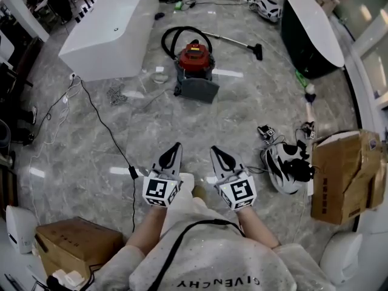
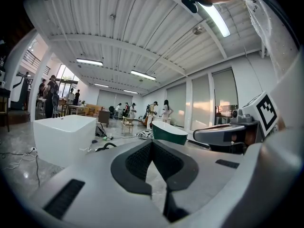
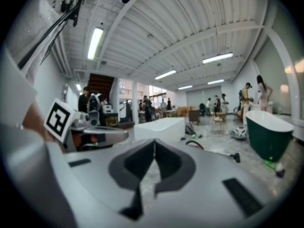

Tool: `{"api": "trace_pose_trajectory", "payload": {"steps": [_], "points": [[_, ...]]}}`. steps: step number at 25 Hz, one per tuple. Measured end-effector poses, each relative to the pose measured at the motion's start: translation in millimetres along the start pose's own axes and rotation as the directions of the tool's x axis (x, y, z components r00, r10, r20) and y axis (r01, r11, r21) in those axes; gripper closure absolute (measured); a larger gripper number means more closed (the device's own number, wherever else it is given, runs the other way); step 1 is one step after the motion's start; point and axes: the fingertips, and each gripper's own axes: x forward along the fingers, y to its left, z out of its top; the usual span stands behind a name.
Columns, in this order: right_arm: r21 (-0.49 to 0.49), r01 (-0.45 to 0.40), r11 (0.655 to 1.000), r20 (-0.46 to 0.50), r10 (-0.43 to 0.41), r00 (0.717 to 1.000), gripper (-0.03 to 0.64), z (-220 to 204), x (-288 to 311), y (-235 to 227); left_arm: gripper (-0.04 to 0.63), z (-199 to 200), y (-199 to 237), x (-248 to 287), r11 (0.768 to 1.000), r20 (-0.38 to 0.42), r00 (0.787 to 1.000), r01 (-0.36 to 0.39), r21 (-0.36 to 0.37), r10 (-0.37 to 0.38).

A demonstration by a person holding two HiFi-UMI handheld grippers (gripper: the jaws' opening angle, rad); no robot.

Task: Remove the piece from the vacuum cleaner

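The left gripper (image 1: 175, 147) and the right gripper (image 1: 217, 151) are held side by side at the near middle of the head view, just apart from each other, both pointing away from the person over the grey marbled stone floor (image 1: 200, 129). In each gripper's own view the two dark padded fingers meet at their tips with nothing between them, so both are fully closed and empty. Each carries its white cube with black square markers, the left one (image 1: 161, 190) and the right one (image 1: 237, 193), close to the person's bare forearms. The task's thing, the red canister vacuum cleaner on a grey base (image 1: 195, 59), stands on the floor at the far middle, well apart from both grippers and untouched. Its black hose (image 1: 176, 34) loops up behind the canister, and a thin metal wand runs off to the right and ends in a black floor nozzle (image 1: 257, 51). To the far left of it stands a white rectangular bathtub (image 1: 112, 26); to the far right, a dark oval bathtub with a white rim (image 1: 312, 32). A thin black cable (image 1: 106, 129) trails across the floor from the white tub toward the near left. A brown cardboard box (image 1: 345, 177) sits at the right, with a black-and-white rounded object (image 1: 288, 165) just beside it, and another brown cardboard box (image 1: 76, 244) lies at the near left.
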Motion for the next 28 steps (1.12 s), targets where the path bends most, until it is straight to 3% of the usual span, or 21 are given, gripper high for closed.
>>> {"api": "trace_pose_trajectory", "payload": {"steps": [12,20,28], "points": [[-0.005,0.087,0.996,-0.024,-0.087,0.996,0.603,7,41,-49,0.574,9,23,57,0.999,0.004,0.999,0.033,-0.001,-0.033],[-0.029,0.065,0.997,-0.062,-0.067,0.996,0.603,15,100,-72,0.574,12,65,102,1.0,-0.032,0.999,0.029,-0.009,-0.03],[0.002,0.096,0.995,-0.096,-0.095,0.991,0.603,17,148,-102,0.574,20,104,154,0.998,-0.052,0.997,0.056,-0.007,-0.056]]}}
